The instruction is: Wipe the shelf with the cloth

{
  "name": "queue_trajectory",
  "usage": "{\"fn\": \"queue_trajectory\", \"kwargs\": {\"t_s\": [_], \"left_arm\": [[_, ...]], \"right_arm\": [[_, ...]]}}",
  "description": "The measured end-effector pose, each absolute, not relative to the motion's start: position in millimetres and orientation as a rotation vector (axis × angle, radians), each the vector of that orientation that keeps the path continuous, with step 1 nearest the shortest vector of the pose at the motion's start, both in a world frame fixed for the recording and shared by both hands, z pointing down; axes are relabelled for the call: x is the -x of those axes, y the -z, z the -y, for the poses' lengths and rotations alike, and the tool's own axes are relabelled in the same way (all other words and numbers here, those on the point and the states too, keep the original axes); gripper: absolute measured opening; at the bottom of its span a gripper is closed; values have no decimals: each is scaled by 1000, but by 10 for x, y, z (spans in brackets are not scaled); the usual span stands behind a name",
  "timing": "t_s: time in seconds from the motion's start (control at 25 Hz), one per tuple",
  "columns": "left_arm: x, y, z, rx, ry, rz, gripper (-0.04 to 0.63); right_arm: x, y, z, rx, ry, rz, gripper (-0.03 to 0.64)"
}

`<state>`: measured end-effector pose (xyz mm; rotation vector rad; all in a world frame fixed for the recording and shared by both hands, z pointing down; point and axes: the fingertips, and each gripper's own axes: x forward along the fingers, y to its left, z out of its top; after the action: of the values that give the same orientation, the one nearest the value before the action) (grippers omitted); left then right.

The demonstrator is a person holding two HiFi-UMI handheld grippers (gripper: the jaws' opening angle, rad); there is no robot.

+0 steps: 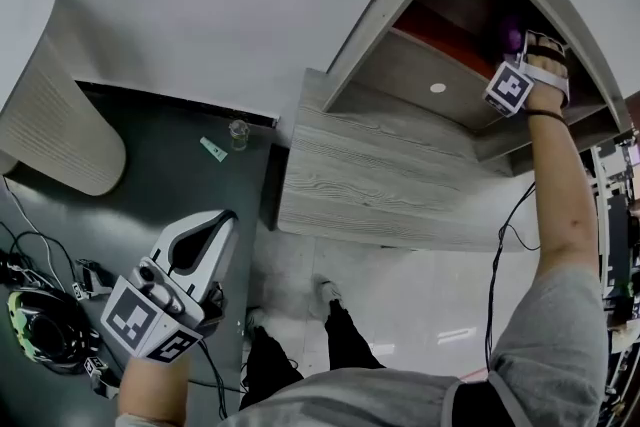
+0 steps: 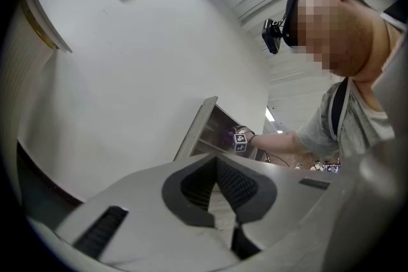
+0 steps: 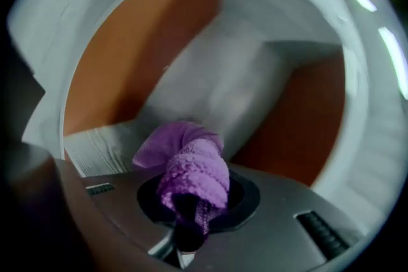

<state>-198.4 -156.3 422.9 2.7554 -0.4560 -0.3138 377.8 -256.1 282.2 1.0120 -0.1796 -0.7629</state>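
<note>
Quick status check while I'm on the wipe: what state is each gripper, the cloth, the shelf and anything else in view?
right gripper: shut on the purple cloth, reaching into the shelf.
purple cloth: bunched up, clamped between the jaws.
left gripper: shut, nothing between its jaws, held low and apart from the shelf.
shelf: open-fronted.
small jar: upright on the dark table.

We find the right gripper [image 3: 191, 213] deep in the shelf [image 1: 400, 175] compartment. Orange panels [image 3: 127, 54] and grey walls stand close ahead and on both sides, and only the front is open. The bunched cloth [image 3: 191, 162] fills its jaws. The left gripper [image 1: 222, 220] hangs in open room over a dark surface [image 1: 170, 185], well apart from a glass jar [image 1: 238, 132] and a ribbed white column [image 1: 50, 95].
</note>
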Motion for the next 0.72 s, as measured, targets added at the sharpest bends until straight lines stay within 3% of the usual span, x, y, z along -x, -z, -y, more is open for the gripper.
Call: {"fn": "queue_trajectory", "kwargs": {"t_s": [0.28, 0.72], "left_arm": [[1827, -4257, 1603, -2748, 312, 431, 25], [1714, -4378, 1662, -2722, 275, 406, 25]], "right_arm": [[-4137, -2863, 2597, -843, 536, 21, 63], [-4295, -3156, 2616, -967, 270, 191, 60]]}}
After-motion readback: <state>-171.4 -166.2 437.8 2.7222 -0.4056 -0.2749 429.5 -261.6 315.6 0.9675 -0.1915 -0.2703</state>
